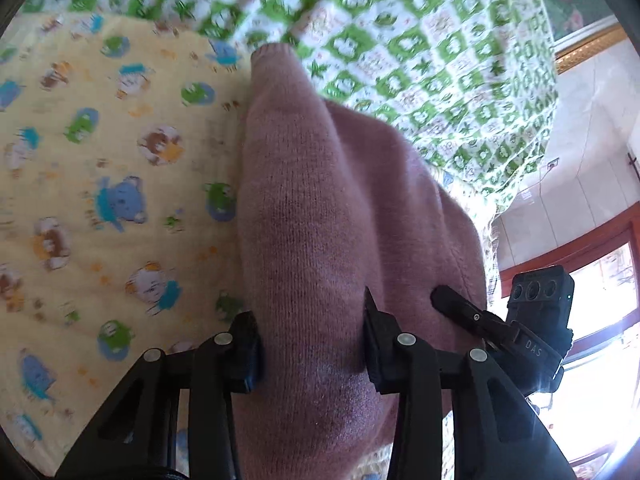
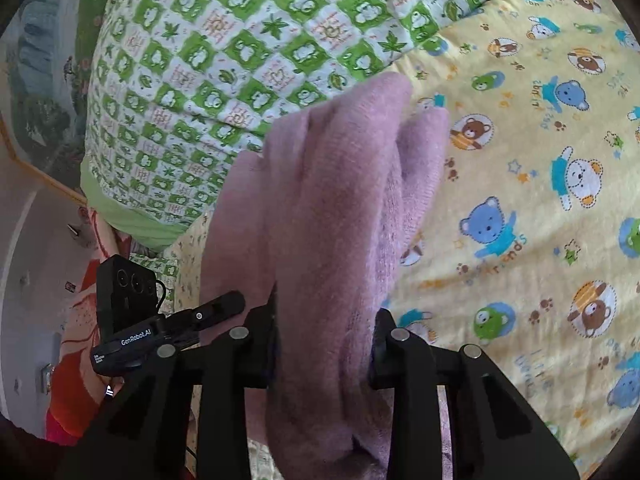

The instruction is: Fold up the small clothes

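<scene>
Pink knit garment (image 1: 320, 208) | long axis runs up-frame from my fingers | left gripper (image 1: 312, 344) and right gripper (image 2: 324, 344) both clamp it | over bed sheet (image 1: 100, 160)

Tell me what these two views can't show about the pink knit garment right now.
- Left wrist: pink knit garment runs under the left gripper and off the bottom edge; its type is unclear.
- Right wrist: bunched folds hide its shape at the right gripper.
- Left wrist: green checked quilt is motion-blurred.

Bright window glare, blurred fisheye edges
</scene>
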`<action>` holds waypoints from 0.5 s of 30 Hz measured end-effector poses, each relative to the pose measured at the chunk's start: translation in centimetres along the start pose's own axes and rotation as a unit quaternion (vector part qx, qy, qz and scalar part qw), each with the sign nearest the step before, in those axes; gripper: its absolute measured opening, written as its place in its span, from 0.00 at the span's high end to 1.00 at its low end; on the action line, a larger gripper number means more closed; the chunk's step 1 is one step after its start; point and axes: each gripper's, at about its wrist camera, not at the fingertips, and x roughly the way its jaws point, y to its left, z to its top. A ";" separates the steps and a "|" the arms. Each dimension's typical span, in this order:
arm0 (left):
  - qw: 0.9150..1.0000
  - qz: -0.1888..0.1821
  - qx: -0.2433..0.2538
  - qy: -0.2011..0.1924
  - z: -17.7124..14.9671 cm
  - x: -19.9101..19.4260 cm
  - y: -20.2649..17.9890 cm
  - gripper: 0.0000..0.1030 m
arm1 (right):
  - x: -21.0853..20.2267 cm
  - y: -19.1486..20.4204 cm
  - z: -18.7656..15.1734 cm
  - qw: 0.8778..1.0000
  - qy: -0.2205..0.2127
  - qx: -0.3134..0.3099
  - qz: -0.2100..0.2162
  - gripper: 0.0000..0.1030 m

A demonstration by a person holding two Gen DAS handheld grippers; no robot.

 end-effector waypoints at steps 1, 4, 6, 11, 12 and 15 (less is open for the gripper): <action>1.000 0.004 0.001 -0.008 -0.4 -1.3 0.2 0.61 | 0.2 0.8 -0.4 1.000 0.000 -0.003 0.004 0.68; 1.000 0.014 -0.005 -0.021 -1.5 -4.9 1.7 0.61 | 0.8 3.0 -1.9 1.000 0.007 -0.008 0.025 0.68; 0.999 0.021 -0.015 -0.030 -2.4 -8.0 3.9 0.61 | 1.4 4.3 -3.0 0.999 0.016 -0.011 0.041 0.68; 0.997 0.044 -0.043 -0.055 -5.4 -14.1 8.3 0.61 | 5.1 8.3 -6.1 0.996 0.051 -0.026 0.075 0.68; 0.996 0.046 -0.048 -0.058 -6.0 -15.0 9.4 0.61 | 6.0 9.1 -6.8 0.995 0.060 -0.030 0.080 0.68; 0.994 0.054 -0.069 -0.065 -7.7 -17.2 12.6 0.61 | 8.6 11.0 -8.7 0.991 0.083 -0.034 0.095 0.68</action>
